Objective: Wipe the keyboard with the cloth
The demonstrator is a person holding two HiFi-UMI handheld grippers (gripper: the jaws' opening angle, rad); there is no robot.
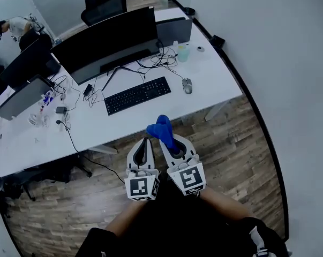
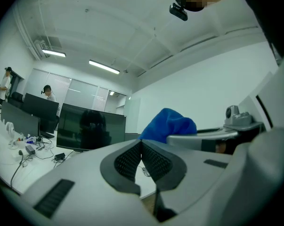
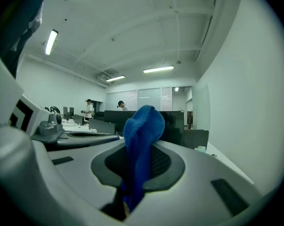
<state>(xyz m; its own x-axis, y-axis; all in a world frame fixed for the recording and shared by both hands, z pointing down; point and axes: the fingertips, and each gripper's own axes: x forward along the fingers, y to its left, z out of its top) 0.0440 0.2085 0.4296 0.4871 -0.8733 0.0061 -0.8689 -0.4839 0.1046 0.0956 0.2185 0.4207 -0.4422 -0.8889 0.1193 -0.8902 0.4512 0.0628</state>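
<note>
A black keyboard (image 1: 137, 95) lies on the white desk (image 1: 215, 84) in front of a wide monitor (image 1: 109, 44). Both grippers hover over the wooden floor, short of the desk's front edge. My right gripper (image 1: 170, 141) is shut on a blue cloth (image 1: 162, 130), which bunches up above its jaws (image 3: 141, 145). The left gripper (image 1: 144, 147) sits just left of it, jaws shut with nothing between them (image 2: 142, 160). In the left gripper view the blue cloth (image 2: 169, 125) shows to the right.
A mouse (image 1: 187, 85) lies right of the keyboard, with a tangle of cables (image 1: 158, 60) and a cup (image 1: 182, 52) behind. More monitors (image 1: 23, 79) stand to the left. An office chair (image 1: 103, 4) is beyond the desk. A person (image 1: 14, 27) stands far left.
</note>
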